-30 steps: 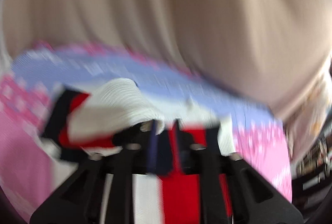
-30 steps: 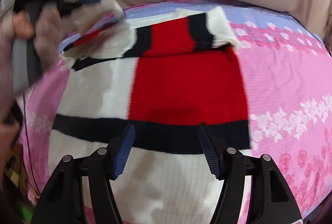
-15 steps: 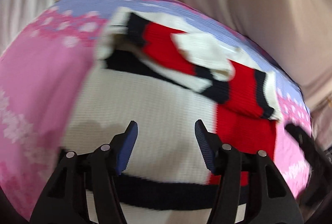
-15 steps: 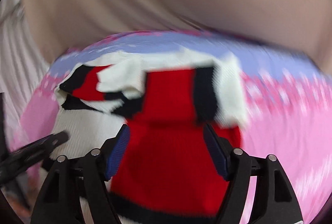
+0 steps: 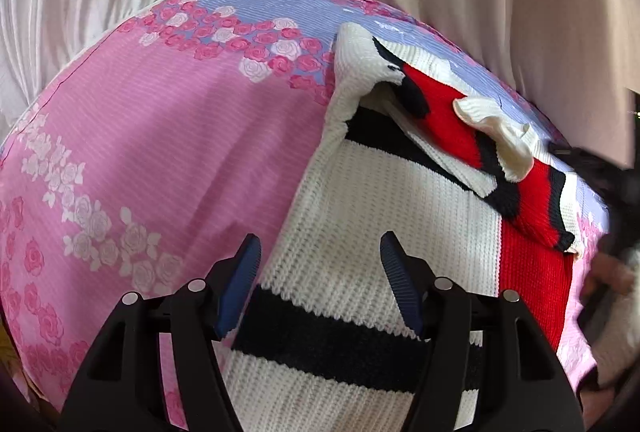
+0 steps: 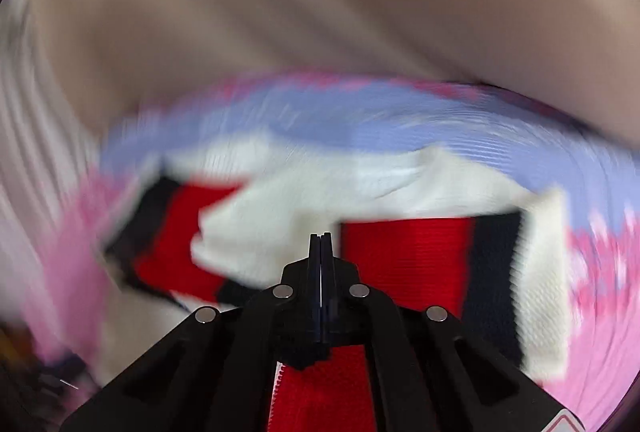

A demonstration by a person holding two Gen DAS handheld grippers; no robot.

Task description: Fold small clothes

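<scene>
Left wrist: open left claw above sweater; right wrist: right claw closed, empty.

- No words, nos. or brand names can be read anywhere, in the left or right view.
- The knit sweater has only red, white & black blocks, no label showing.
- The bed sheet has only rose prints, no writing.
- Right view, bottom right corner: a bit of a red & white sticker on the black frame, cut off, too little to read.
</scene>
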